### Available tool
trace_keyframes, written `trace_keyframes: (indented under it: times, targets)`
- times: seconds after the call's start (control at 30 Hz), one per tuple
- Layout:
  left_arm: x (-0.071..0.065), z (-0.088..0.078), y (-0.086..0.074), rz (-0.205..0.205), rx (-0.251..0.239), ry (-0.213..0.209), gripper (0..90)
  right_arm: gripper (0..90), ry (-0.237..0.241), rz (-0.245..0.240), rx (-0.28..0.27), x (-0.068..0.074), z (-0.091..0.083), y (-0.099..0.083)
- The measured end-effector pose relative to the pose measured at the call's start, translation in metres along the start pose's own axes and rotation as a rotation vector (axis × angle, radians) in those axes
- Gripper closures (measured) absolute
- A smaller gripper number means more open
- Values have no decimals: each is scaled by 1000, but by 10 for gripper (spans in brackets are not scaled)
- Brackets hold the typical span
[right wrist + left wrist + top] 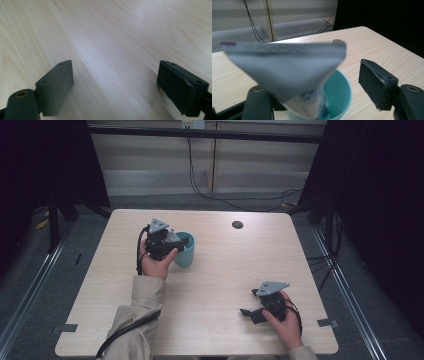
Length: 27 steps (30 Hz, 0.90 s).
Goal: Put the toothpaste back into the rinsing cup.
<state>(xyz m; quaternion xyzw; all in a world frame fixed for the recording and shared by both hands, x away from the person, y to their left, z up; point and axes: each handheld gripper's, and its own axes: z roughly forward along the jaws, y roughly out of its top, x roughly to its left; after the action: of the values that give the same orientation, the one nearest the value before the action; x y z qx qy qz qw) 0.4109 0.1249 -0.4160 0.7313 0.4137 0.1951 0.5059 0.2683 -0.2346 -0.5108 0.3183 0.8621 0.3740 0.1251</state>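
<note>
My left gripper (pixel 175 245) hangs over the teal cup (pixel 186 251) at the table's (pixel 220 270) ten o'clock, jaws parted and off the tube (pixel 294 72), which stands cap-down in the cup so it stays upright. The cap is hidden. At five o'clock my right gripper (pixel 248 312) rests spread and empty, out of the way.

Tbl (pixel 220 285) – hole (pixel 237 224), cables (pixel 240 200)

You can see blurred embossed digits along the white plastic tube's flat crimped end (pixel 284 48), too soft to read.
</note>
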Motion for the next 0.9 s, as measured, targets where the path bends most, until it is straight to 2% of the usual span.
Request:
trace_keyframes:
  times: [0.3, 0.6, 0.9]
  targets:
    - [12, -13, -8, -11, 29, 34, 262, 131, 0, 0, 0, 0, 0, 0]
    - [14, -23, -12, -11, 20, 34, 267, 132, -2, 0, 1, 0, 0, 0]
    - [16, -35, -26, -5, 31, 30, 254, 131, -1, 0, 1, 0, 0, 0]
